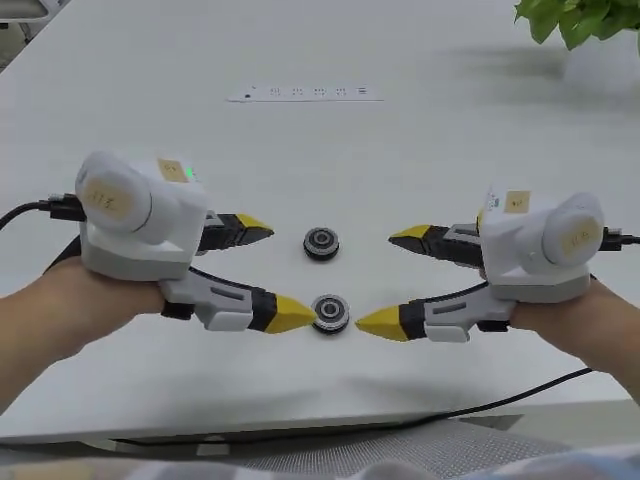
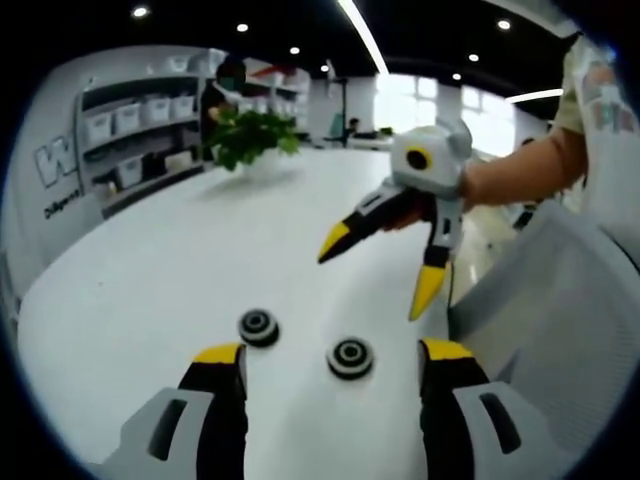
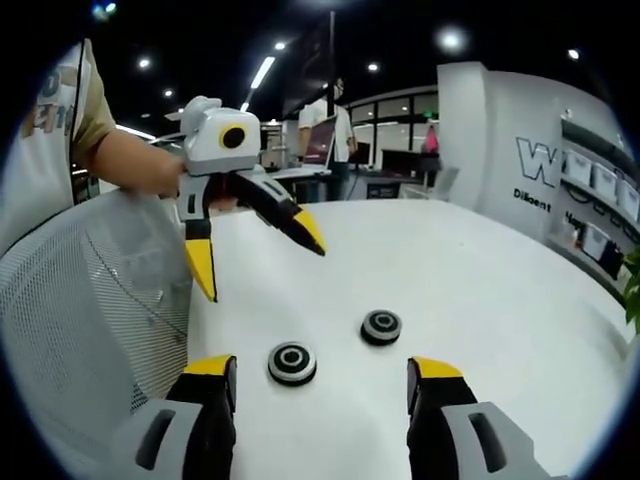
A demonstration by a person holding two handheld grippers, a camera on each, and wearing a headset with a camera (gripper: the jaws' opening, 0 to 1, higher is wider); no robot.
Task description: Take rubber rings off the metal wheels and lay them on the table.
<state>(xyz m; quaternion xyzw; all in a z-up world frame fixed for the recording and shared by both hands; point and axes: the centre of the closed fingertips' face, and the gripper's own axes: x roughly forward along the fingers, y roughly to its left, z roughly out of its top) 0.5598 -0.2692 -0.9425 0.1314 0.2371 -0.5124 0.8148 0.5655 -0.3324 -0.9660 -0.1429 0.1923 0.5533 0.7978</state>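
Two small metal wheels with black rubber rings lie flat on the white table (image 1: pixel 330 160). The far wheel (image 1: pixel 321 242) (image 2: pixel 259 327) (image 3: pixel 381 326) and the near wheel (image 1: pixel 331 313) (image 2: pixel 350 357) (image 3: pixel 292 363) sit between the two grippers. My left gripper (image 1: pixel 290 274) (image 2: pixel 333 352) (image 3: pixel 260 268) comes in from the left, open, its lower yellow tip close beside the near wheel. Facing it from the right, my right gripper (image 1: pixel 375 280) (image 3: pixel 321 367) (image 2: pixel 378 275) is open too. Neither gripper holds or touches anything.
A white power strip (image 1: pixel 305 95) lies at the back of the table. A potted plant (image 1: pixel 580 25) (image 2: pixel 250 135) stands at the back right. Black cables (image 1: pixel 500 402) run along the table's front edge. A mesh chair (image 3: pixel 90 300) stands by that edge.
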